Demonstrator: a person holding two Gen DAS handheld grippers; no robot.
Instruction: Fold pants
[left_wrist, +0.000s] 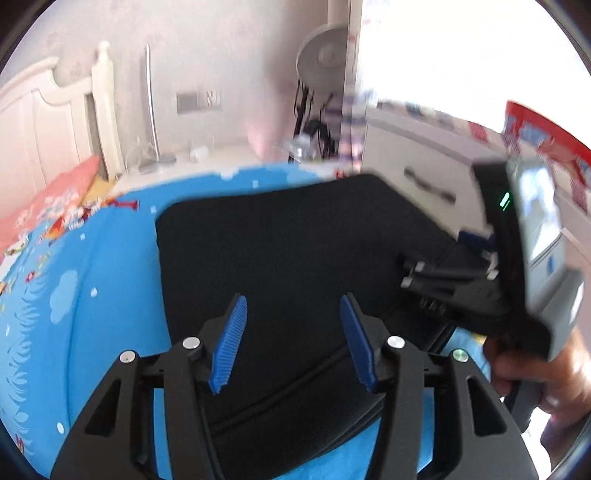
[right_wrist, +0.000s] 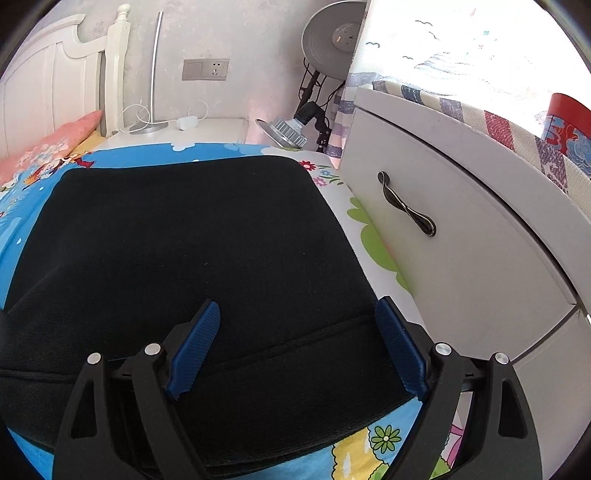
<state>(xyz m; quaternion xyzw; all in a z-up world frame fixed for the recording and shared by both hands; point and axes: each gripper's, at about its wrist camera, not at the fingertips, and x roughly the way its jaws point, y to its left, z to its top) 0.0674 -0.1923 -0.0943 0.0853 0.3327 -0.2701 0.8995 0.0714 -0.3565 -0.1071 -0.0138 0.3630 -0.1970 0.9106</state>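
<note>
**Black pants folded on the bed, both tongs released above them**

Nearest in the left wrist view, the left tongs (left_wrist: 293, 341) stand parted, their blue pads (left_wrist: 229, 343) clear of the cloth with nothing gripped between them. Under them lie the black pants (left_wrist: 280, 243), folded into a broad flat block on the bed sheet (left_wrist: 107, 266), which is blue with cartoon clouds. A seam line crosses the near part of the pants just past the pads.

In the right wrist view, the right tongs (right_wrist: 297, 347) are spread wide, also released, and hang over the near edge of the pants (right_wrist: 192, 236); a stitched band runs between the two pads. The flowered edge of the sheet (right_wrist: 373, 243) shows to the right of the pants.

To the right in the left wrist view, a person's hand (left_wrist: 543, 373) grips the handle of the right tongs (left_wrist: 436, 273), seen blurred over the right side of the pants.

Further right stands a white cabinet (right_wrist: 461, 236) with a dark curved handle (right_wrist: 406, 210), close to the bed's edge. Beyond the pants, on the left, a pink pillow (right_wrist: 62, 136) rests against the white headboard (right_wrist: 51, 81). At the far wall are a wall socket (right_wrist: 205, 69), a slim silver lamp (right_wrist: 153, 77) and a round fan (right_wrist: 330, 38).
</note>
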